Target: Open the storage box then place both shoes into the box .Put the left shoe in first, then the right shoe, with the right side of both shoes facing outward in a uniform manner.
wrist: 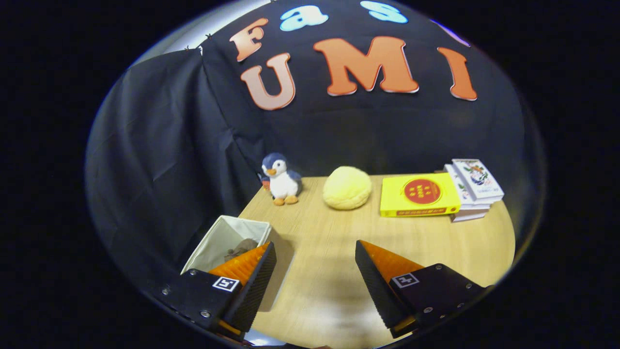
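the hand-held gripper (315,271) hovers with fingers spread wide, holding nothing, over bare surface (329,242). the open storage box (227,237) sits just left of its left finger, something dark, perhaps 1 shoe (242,248), lying inside.
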